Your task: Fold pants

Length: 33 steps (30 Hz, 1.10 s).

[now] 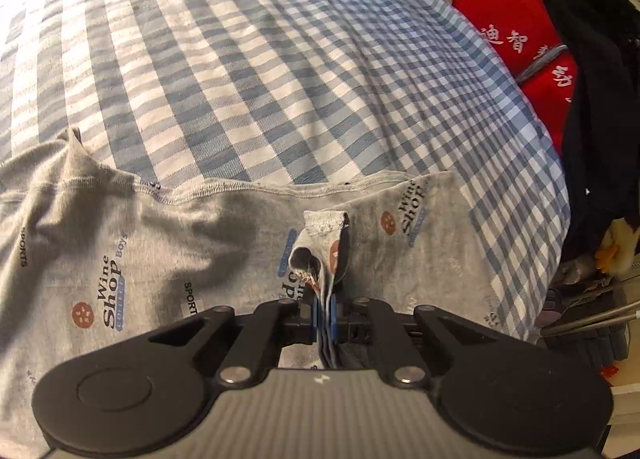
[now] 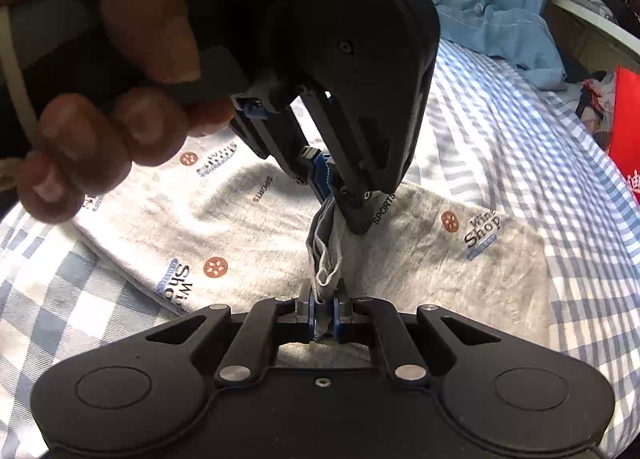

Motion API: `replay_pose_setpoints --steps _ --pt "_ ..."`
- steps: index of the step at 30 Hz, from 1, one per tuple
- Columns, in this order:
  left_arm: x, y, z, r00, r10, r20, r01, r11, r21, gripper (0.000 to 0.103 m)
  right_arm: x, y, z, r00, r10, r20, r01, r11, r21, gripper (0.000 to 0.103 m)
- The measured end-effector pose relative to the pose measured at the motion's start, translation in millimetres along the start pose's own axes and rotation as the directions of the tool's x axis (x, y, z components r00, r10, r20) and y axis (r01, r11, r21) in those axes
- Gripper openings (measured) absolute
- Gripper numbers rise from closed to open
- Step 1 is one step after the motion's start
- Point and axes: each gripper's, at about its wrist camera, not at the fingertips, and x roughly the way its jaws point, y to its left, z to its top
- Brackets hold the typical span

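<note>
The grey pants [image 1: 160, 243] with "Wine Shop" prints lie spread on the blue checked bed sheet [image 1: 240, 59]. My left gripper [image 1: 326, 319] is shut on a bunched fold of the pants fabric that sticks up past its blue pads. In the right wrist view the pants [image 2: 420, 259] lie flat below. My right gripper [image 2: 324, 319] is shut on the same bunched strip of fabric. The left gripper [image 2: 332, 187], held by a hand, pinches that strip just above and in front of my right one.
The bed edge runs down the right in the left wrist view, with a red bag [image 1: 512, 7] and black clothing [image 1: 592, 79] beyond it. A light blue cloth [image 2: 492, 19] lies at the bed's far end. A red bag [image 2: 628, 131] stands at the right.
</note>
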Motion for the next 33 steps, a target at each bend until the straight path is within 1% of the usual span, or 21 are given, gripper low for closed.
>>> replay_pose_setpoints --steps 5,8,11,15,17,19,20,24,25,26,27,28,29,30,31,32,33 --pt "-32 12 -3 0.999 -0.035 0.012 0.035 0.999 0.004 0.005 -24 8 10 0.999 0.044 0.027 -0.042 0.998 -0.046 0.008" --pt "-50 27 -8 0.999 -0.04 0.031 0.039 0.999 0.031 0.005 -32 21 20 0.996 0.076 0.037 -0.072 0.993 -0.088 0.008" --pt "-68 47 -14 0.999 -0.001 0.036 -0.001 0.999 0.052 0.005 -31 39 33 0.991 0.127 0.039 -0.122 0.987 -0.103 0.008" --pt "-81 80 -22 0.998 0.054 0.033 -0.055 0.998 0.033 0.005 -23 67 51 0.978 0.205 0.037 -0.199 0.971 -0.136 0.008" --pt "-79 96 -25 0.995 0.095 0.01 -0.095 0.995 0.023 0.005 -17 84 59 0.972 0.235 0.019 -0.229 0.961 -0.157 0.008" --pt "-76 103 -27 0.99 0.14 -0.01 -0.14 0.99 0.03 0.005 -9 99 63 0.966 0.258 0.002 -0.254 0.951 -0.177 0.008" --pt "-74 107 -29 0.988 0.152 -0.013 -0.151 0.988 0.034 0.005 -5 106 64 0.964 0.266 -0.006 -0.263 0.946 -0.188 0.008" --pt "-62 119 -36 0.986 0.168 -0.014 -0.168 0.985 0.037 0.005 13 119 65 0.959 0.282 -0.042 -0.284 0.939 -0.193 0.008" --pt "-58 122 -38 0.985 0.17 -0.016 -0.169 0.985 0.032 0.007 16 121 65 0.958 0.283 -0.051 -0.288 0.939 -0.186 0.008" --pt "-54 125 -41 0.984 0.177 -0.021 -0.177 0.984 0.018 0.009 19 123 64 0.957 0.284 -0.061 -0.29 0.94 -0.179 0.008" --pt "-52 127 -42 0.981 0.19 -0.027 -0.19 0.982 0.002 0.015 22 124 62 0.956 0.283 -0.071 -0.292 0.941 -0.173 0.009" --pt "-52 129 -43 0.978 0.206 -0.027 -0.206 0.978 -0.015 0.021 24 124 60 0.958 0.276 -0.076 -0.286 0.944 -0.167 0.013" --pt "-55 129 -43 0.977 0.212 -0.024 -0.212 0.977 -0.03 0.026 24 123 58 0.959 0.272 -0.079 -0.282 0.946 -0.162 0.021" --pt "-58 130 -44 0.978 0.209 -0.017 -0.21 0.977 -0.04 0.039 23 122 57 0.96 0.268 -0.078 -0.277 0.948 -0.157 0.024" --pt "-61 130 -45 0.978 0.21 -0.003 -0.21 0.976 -0.054 0.054 20 119 55 0.962 0.263 -0.074 -0.271 0.951 -0.15 0.031" --pt "-65 131 -46 0.975 0.221 0.012 -0.22 0.973 -0.073 0.06 17 116 52 0.965 0.252 -0.072 -0.26 0.955 -0.144 0.041" --pt "-67 132 -46 0.971 0.239 0.021 -0.237 0.967 -0.09 0.067 12 111 49 0.969 0.239 -0.07 -0.247 0.959 -0.138 0.048"
